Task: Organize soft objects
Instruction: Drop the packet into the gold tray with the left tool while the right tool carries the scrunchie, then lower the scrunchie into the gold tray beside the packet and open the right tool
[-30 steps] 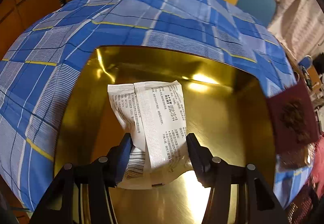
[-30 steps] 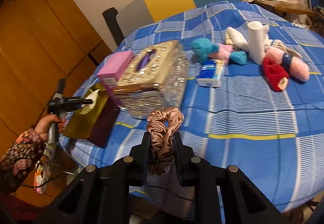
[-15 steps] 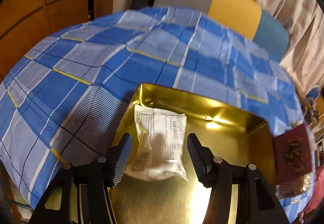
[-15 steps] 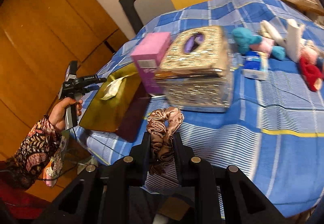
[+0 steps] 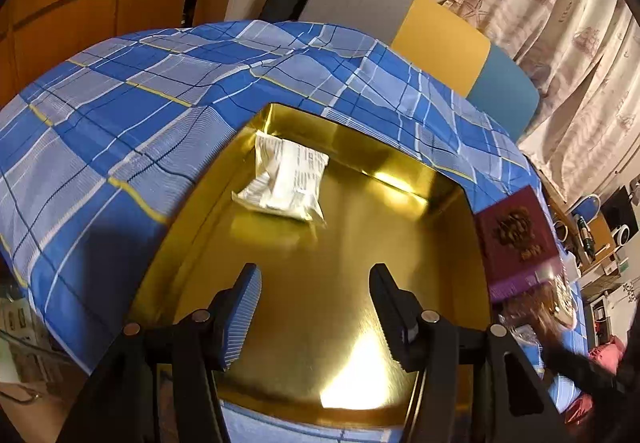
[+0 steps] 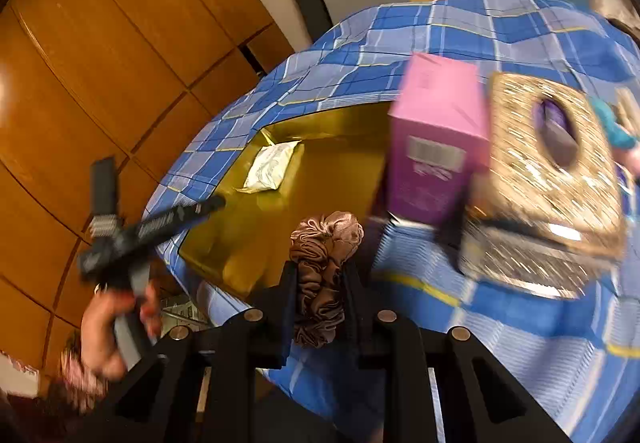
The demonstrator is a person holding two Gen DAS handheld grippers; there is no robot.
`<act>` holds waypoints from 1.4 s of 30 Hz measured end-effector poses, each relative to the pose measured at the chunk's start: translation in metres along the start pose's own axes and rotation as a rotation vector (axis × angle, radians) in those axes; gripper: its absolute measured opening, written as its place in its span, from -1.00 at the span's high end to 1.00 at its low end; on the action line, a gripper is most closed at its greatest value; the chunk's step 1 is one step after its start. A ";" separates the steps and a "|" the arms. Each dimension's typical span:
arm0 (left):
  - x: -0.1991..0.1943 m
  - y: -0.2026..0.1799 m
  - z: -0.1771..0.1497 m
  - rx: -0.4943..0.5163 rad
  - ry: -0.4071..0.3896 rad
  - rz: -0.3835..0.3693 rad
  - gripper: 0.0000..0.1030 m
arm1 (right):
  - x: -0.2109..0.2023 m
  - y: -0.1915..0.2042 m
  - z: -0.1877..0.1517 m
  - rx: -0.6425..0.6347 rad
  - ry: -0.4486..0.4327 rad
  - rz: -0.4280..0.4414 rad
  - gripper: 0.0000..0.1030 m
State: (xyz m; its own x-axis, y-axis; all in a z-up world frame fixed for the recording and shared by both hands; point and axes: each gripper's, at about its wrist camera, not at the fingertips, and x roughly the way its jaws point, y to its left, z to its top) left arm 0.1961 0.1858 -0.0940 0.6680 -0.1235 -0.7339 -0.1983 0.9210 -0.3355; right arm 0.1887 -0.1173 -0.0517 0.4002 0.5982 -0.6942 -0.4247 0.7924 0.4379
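A white printed soft packet (image 5: 285, 181) lies in the far left corner of the shiny gold tray (image 5: 400, 211) on the blue plaid tablecloth. My left gripper (image 5: 314, 301) hangs open over the tray's near half, well back from the packet, with nothing between its fingers. The right wrist view shows the same packet (image 6: 272, 165) in the gold tray (image 6: 340, 163), with the left gripper (image 6: 212, 205) held by a hand at the left. My right gripper (image 6: 320, 283) is shut on a brown satin scrunchie (image 6: 324, 263), above the table's near edge just right of the tray.
A pink-purple box (image 6: 436, 139) and a glittery gold tissue box (image 6: 556, 167) stand right of the tray. A maroon box (image 5: 516, 239) sits at the tray's right edge. Teal and pink soft things (image 6: 622, 131) peek past the tissue box. A chair (image 5: 400, 19) is behind the table.
My left gripper let go of the packet and drew back from it; the packet now lies in the tray's far corner. My right gripper swung left toward the tray with the scrunchie.
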 end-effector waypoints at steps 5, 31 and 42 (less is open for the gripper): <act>-0.017 -0.001 -0.011 -0.003 -0.038 0.006 -0.11 | 0.043 0.025 0.030 -0.051 0.042 -0.027 0.57; -0.023 0.032 -0.017 -0.116 -0.052 0.038 -0.11 | 0.220 0.055 0.134 0.013 0.108 -0.157 0.11; -0.020 0.025 -0.023 -0.111 -0.044 0.022 -0.11 | 0.162 0.062 0.126 -0.032 0.025 -0.189 -0.07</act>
State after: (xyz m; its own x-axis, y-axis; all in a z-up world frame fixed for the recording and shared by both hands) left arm 0.1614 0.2028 -0.1013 0.6930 -0.0850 -0.7159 -0.2900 0.8763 -0.3848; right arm 0.3289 0.0437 -0.0650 0.4552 0.4356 -0.7766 -0.3699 0.8859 0.2800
